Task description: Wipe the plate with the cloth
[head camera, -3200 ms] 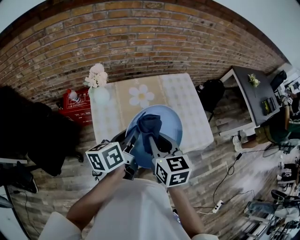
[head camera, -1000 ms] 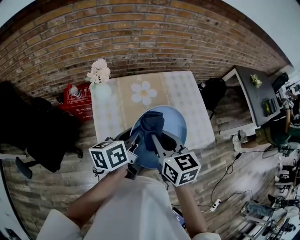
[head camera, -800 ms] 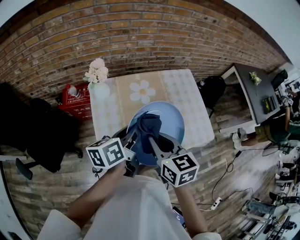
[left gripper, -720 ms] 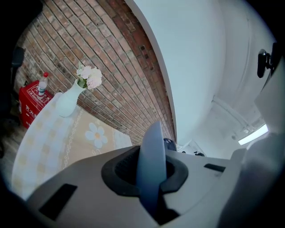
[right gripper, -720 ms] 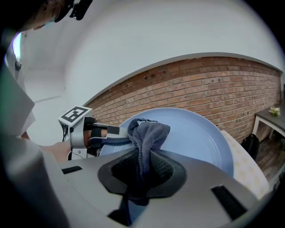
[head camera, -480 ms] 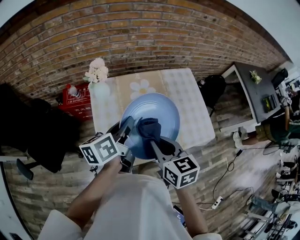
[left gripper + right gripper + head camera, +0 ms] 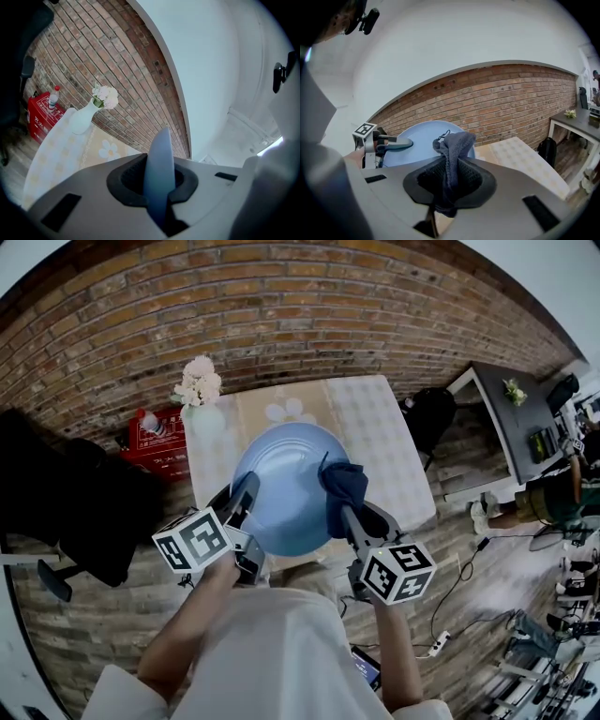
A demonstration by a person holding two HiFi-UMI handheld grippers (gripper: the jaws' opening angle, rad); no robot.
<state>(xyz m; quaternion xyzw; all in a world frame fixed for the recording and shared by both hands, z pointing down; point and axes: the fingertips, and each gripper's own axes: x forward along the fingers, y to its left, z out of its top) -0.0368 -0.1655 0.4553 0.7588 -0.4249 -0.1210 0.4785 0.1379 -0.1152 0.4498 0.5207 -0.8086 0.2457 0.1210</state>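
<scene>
A light blue plate point(image 7: 281, 486) is held up above the table, tilted, with my left gripper point(image 7: 246, 491) shut on its left rim. In the left gripper view the plate point(image 7: 160, 176) shows edge-on between the jaws. My right gripper point(image 7: 345, 507) is shut on a dark blue cloth point(image 7: 343, 486), which hangs at the plate's right edge. In the right gripper view the cloth point(image 7: 453, 159) bunches up between the jaws, with the plate point(image 7: 423, 143) behind it and my left gripper point(image 7: 396, 143) on its rim.
A table point(image 7: 380, 442) with a pale checked cover and a flower print stands below, against a brick wall. A white vase of pale flowers point(image 7: 198, 395) sits at its far left corner. A red crate point(image 7: 157, 442) is on the floor to the left, a dark bag point(image 7: 429, 418) to the right.
The plate has been lifted and tilted toward me by my left gripper. My right gripper has carried the cloth from the plate's middle out to its right edge.
</scene>
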